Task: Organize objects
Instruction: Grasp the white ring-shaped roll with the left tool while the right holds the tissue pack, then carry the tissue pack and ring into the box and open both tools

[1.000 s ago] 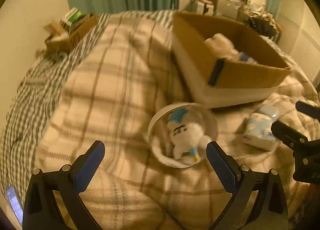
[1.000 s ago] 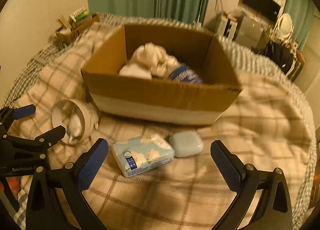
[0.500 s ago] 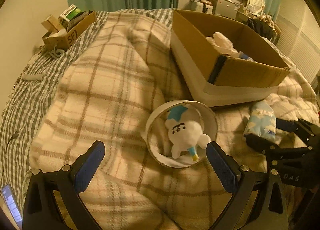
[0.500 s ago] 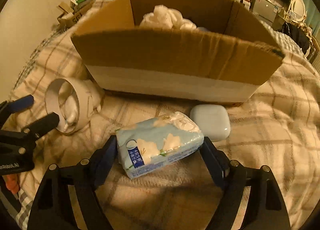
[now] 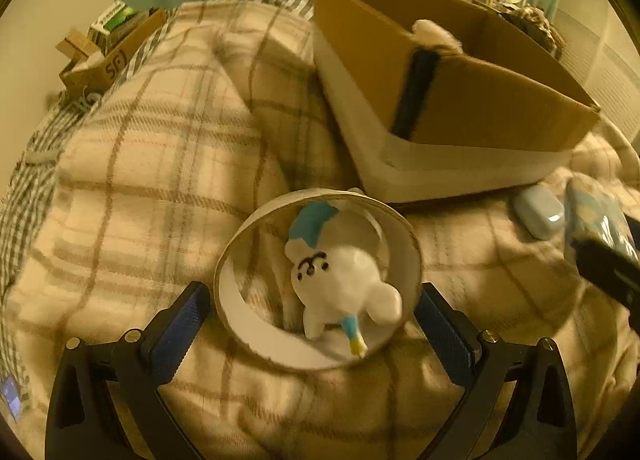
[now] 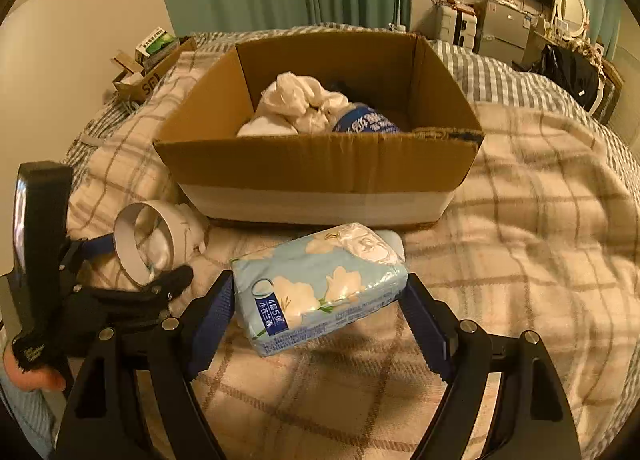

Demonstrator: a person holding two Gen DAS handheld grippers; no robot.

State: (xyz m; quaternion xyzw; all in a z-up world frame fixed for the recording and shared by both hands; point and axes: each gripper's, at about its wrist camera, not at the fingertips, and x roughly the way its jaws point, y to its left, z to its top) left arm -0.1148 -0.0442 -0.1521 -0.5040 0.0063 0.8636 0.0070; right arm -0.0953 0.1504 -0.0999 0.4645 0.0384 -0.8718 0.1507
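Note:
My left gripper (image 5: 316, 312) is shut on a white round case (image 5: 248, 324) that holds a white plush toy (image 5: 340, 284) with a blue cap. The case also shows in the right wrist view (image 6: 148, 244). My right gripper (image 6: 320, 300) is shut on a light blue tissue pack (image 6: 320, 284) and holds it above the blanket. The pack shows at the right edge of the left wrist view (image 5: 596, 216). An open cardboard box (image 6: 320, 168) stands behind both, with white cloth (image 6: 300, 100) and a blue packet inside.
A pale blue earbud case (image 5: 538, 212) lies on the plaid blanket (image 6: 540, 220) near the box's front. A small carton of items (image 6: 154, 60) sits at the bed's far left. Curtains, shelves and a TV stand beyond the bed.
My left gripper moved forward and closed on the round case. My right gripper closed on the tissue pack and lifted it up off the blanket.

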